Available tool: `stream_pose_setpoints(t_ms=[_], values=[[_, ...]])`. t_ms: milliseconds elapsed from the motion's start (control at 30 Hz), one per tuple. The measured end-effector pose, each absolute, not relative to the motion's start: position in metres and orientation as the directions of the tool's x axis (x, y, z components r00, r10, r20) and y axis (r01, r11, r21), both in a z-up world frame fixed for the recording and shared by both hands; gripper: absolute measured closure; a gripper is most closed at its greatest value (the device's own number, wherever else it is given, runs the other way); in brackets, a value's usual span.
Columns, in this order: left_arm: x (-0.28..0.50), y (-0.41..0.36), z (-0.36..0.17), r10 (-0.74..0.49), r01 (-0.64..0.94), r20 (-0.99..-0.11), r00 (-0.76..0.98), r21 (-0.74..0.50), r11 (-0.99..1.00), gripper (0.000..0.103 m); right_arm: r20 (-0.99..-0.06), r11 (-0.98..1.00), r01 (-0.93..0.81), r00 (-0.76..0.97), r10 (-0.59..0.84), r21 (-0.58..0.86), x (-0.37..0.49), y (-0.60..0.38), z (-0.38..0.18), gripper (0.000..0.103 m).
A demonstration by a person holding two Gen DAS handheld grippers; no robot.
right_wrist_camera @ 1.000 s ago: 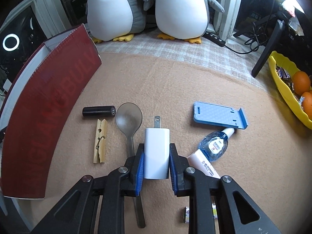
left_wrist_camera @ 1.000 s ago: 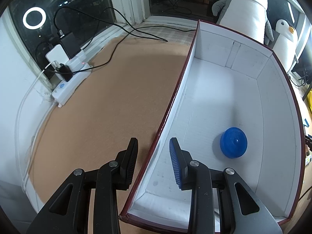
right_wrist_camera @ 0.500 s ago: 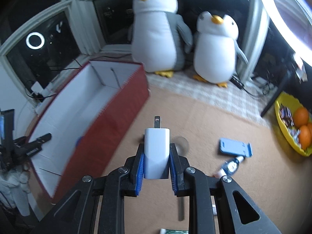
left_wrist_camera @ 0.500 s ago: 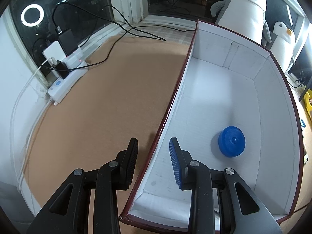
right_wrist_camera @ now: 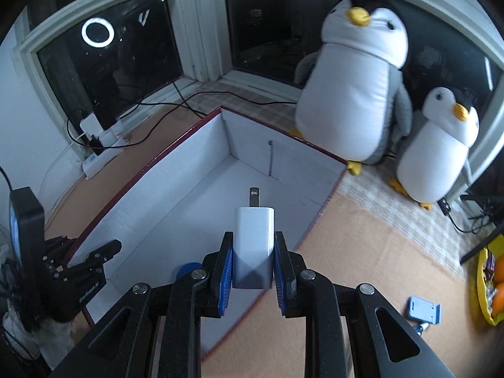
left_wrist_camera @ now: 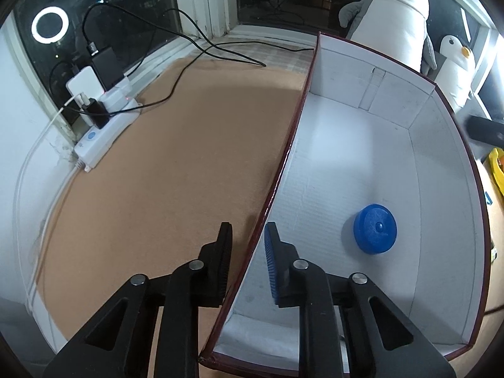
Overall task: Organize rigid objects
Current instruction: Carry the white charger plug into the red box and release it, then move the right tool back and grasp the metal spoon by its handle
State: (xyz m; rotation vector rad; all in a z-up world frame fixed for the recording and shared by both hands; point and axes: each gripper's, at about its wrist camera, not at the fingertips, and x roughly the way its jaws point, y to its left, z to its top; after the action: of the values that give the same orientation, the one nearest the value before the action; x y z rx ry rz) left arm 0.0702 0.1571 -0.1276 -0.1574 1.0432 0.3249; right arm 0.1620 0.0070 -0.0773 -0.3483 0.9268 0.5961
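While the left gripper [left_wrist_camera: 245, 245] closes its jaws astride the left wall of the white-lined cardboard box [left_wrist_camera: 441, 170], a round blue lid [left_wrist_camera: 375, 228] already lies inside. Right of it, the right gripper [right_wrist_camera: 253, 263] clamps a smooth white charger [right_wrist_camera: 254, 236] above the box, while a blue plastic stand [right_wrist_camera: 423, 309] waits on the tan cloth.

Blue cap [right_wrist_camera: 188, 270] mostly hidden behind right gripper [right_wrist_camera: 253, 263]; yellow bowl [right_wrist_camera: 486, 286] cut by frame edge.

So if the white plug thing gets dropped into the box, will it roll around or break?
The white charger looks boxy with flat sides, so it probably lands flat rather than rolling. Its hard shell seems sturdy. The thin metal prong sticking out might bend.
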Motion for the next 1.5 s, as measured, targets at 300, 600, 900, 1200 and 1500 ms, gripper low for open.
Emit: stream_pose_setpoints(t_ms=[300,600,900,1200,1500], values=[[0.070,0.159,-0.129,0.190,-0.341,-0.866,0.462,0.024,0.940,0.087,-0.861,0.775,-0.629,0.425,0.281,-0.057,0.184,0.038,-0.106,0.082],[0.071,0.159,-0.130,0.186,-0.341,-0.868,0.461,0.019,0.940,0.087,-0.880,0.767,-0.637,0.407,0.243,-0.082,0.195,0.058,-0.128,0.082],[0.071,0.159,-0.130,0.187,-0.342,-0.869,0.459,0.021,0.939,0.087,-0.876,0.760,-0.642,0.417,0.243,-0.095,0.195,0.060,-0.128,0.074],[0.071,0.159,-0.131,0.187,-0.341,-0.868,0.459,0.022,0.940,0.087,-0.860,0.762,-0.642,0.434,0.267,-0.087,0.182,0.056,-0.116,0.065],[0.072,0.158,-0.130,0.197,-0.335,-0.867,0.458,0.037,0.942,0.087,-0.831,0.794,-0.607,0.456,0.318,-0.029,0.154,0.018,-0.091,0.064]])
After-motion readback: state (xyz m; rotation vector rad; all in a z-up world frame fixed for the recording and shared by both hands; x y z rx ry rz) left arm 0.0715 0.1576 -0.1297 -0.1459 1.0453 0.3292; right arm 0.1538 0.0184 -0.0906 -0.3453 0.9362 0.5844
